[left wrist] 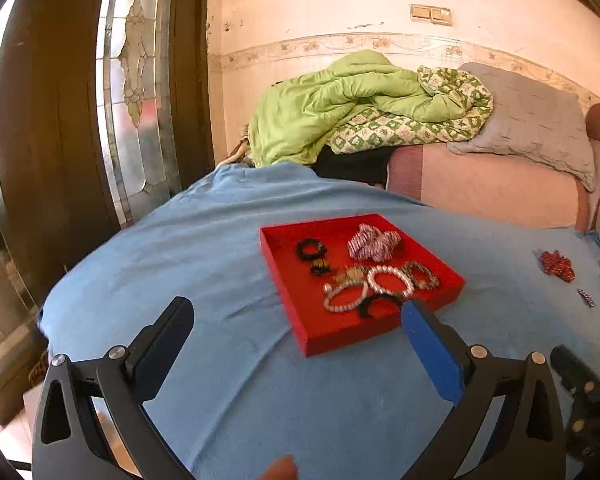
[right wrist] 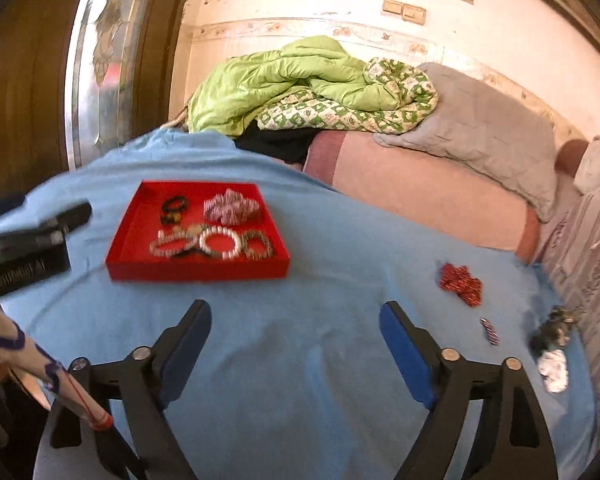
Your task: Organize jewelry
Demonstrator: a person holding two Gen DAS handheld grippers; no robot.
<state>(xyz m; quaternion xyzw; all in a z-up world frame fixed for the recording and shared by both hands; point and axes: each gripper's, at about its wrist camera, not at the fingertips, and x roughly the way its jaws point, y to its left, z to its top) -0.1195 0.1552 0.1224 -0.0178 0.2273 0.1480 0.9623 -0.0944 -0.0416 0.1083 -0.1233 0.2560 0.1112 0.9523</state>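
Observation:
A red tray point(left wrist: 284, 276) point(right wrist: 132, 224) lies on the blue cloth. It holds a pearl bracelet point(left wrist: 390, 278) point(right wrist: 220, 244), black rings point(left wrist: 310, 248), a pink-white scrunchie point(left wrist: 374, 242) point(right wrist: 230, 206) and other bracelets. My left gripper point(left wrist: 296, 316) is open and empty, hovering just before the tray's near edge. My right gripper point(right wrist: 296, 318) is open and empty over bare cloth, to the right of and nearer than the tray. A red beaded piece point(right wrist: 460, 283) point(left wrist: 557, 265), a small striped clip point(right wrist: 489, 331) point(left wrist: 586, 297), a dark ornament point(right wrist: 554, 330) and a white piece point(right wrist: 554, 370) lie loose at the right.
The blue cloth point(left wrist: 260, 380) point(right wrist: 300, 380) covers a rounded surface. Behind it is a bed with a green quilt point(left wrist: 340, 104), a grey pillow point(left wrist: 532, 128) and a pink cover. A wooden door with glass point(left wrist: 132, 100) stands at the left. The other gripper shows at the left of the right wrist view point(right wrist: 32, 240).

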